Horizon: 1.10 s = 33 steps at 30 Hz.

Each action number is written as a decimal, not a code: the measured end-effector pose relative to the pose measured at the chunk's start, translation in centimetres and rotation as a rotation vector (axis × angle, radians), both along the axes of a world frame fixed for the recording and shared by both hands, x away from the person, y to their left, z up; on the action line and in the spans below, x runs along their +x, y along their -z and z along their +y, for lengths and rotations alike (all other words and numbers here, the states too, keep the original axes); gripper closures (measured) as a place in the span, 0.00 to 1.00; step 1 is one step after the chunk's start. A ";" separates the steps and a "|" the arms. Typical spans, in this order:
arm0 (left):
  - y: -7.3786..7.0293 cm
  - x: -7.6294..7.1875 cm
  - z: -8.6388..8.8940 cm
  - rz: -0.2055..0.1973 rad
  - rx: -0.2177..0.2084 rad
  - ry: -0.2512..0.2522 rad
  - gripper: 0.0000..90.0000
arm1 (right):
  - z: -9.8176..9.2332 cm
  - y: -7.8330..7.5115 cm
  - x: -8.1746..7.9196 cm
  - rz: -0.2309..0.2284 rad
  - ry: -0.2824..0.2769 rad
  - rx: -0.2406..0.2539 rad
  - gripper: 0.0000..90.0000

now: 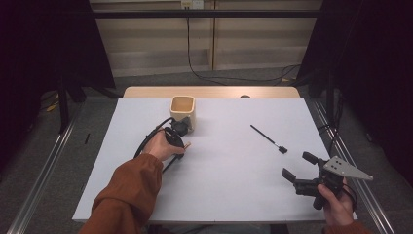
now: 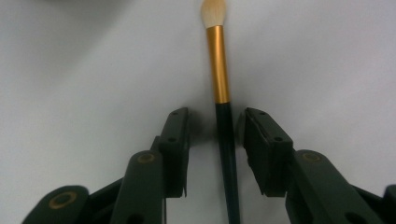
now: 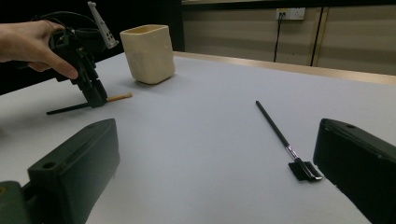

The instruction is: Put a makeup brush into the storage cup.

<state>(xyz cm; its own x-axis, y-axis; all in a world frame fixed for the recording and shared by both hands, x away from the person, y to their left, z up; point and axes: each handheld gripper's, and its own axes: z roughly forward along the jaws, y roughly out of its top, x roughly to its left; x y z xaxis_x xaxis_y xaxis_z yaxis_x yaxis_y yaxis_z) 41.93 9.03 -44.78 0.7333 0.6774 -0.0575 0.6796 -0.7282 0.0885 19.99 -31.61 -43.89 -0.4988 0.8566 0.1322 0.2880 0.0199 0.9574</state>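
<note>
Your scene is dim overall: the white tabletop (image 1: 234,161) catches a soft overhead light, while the curtains at both sides sink into near black. Shadows stay faint and diffuse, with no hard glare anywhere. In your left gripper view, the makeup brush (image 2: 219,70) reads fairly sharp, though its pale tip goes slightly soft and the upper corners darken. In your right gripper view, the near jaws blur out of focus; the cream cup (image 3: 148,53) and the far wall look grainy.
</note>
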 end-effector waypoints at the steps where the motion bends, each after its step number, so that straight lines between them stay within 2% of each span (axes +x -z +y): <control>1: 0.0 0.0 0.0 0.000 0.000 0.000 0.71 | 0.0 0.0 0.0 0.000 0.000 0.000 0.00; 5: 0.0 0.3 0.3 -0.005 -0.002 -0.010 0.79 | 0.0 0.0 -0.1 -0.003 -0.005 -0.009 0.00; 11: 0.0 0.2 0.2 -0.014 0.006 -0.014 0.83 | 0.0 0.0 0.0 -0.003 -0.002 -0.011 0.00; 14: -0.1 0.3 0.3 -0.019 0.010 -0.017 0.93 | 0.0 0.0 0.0 -0.004 -0.001 -0.014 0.00; 19: -0.1 0.3 0.4 -0.023 0.006 -0.007 0.93 | 0.0 0.0 0.0 0.005 -0.002 -0.014 0.00; 23: -0.1 0.2 0.9 -0.028 -0.037 -0.032 0.93 | 0.0 0.1 0.0 0.007 -0.004 -0.010 0.00; 31: -0.3 0.3 1.4 -0.020 -0.065 -0.023 0.93 | 0.0 0.0 0.0 0.008 0.000 -0.010 0.00; 33: -0.5 0.2 1.6 -0.014 -0.091 -0.025 0.93 | 0.0 0.0 0.0 0.008 0.000 -0.010 0.00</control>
<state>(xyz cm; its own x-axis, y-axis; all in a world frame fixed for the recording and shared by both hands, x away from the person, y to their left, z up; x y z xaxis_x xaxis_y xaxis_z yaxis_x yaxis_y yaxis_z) 42.13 10.61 -44.31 0.7172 0.6882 -0.1098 0.6960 -0.6993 0.1629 20.00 -31.62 -43.93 -0.4974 0.8580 0.1282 0.2960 0.0289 0.9548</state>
